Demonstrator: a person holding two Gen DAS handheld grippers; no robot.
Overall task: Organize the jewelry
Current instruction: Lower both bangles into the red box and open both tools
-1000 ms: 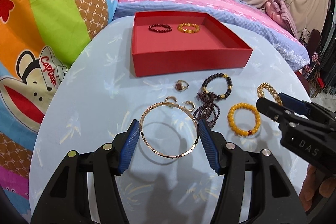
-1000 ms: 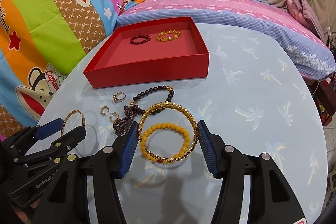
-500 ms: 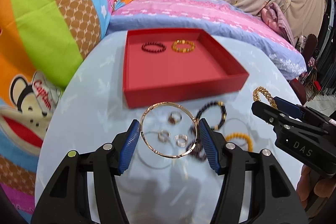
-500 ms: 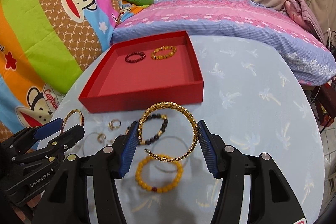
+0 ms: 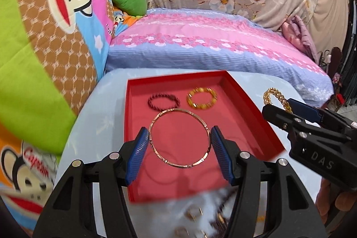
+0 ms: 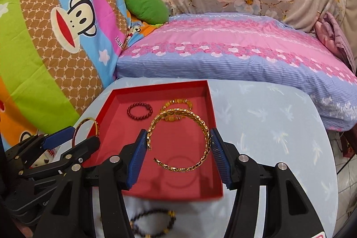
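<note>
We have carried both bangles up from the table (image 5: 107, 104) over the red tray (image 5: 256, 126): our left gripper (image 5: 179, 137) clamps the rose-gold bangle (image 5: 156, 126), our right gripper (image 6: 178, 137) the gold chain bangle (image 6: 202, 124). Only the right view shows the dark beaded bracelet (image 6: 154, 214) left below the tray.

The thin bangle (image 5: 179, 137) is smooth, shiny rose-gold metal; the chain bangle (image 6: 178, 139) is glossy, textured gold metal. The red tray (image 5: 256, 126) looks like matt card. The desk (image 6: 267, 126) wears printed cloth. Gripper pads (image 5: 139, 157) are ribbed blue rubber.

Rose-gold bangle (image 5: 179, 137) & gold chain cuff (image 6: 179, 139) held over red tray (image 5: 250, 117).
</note>
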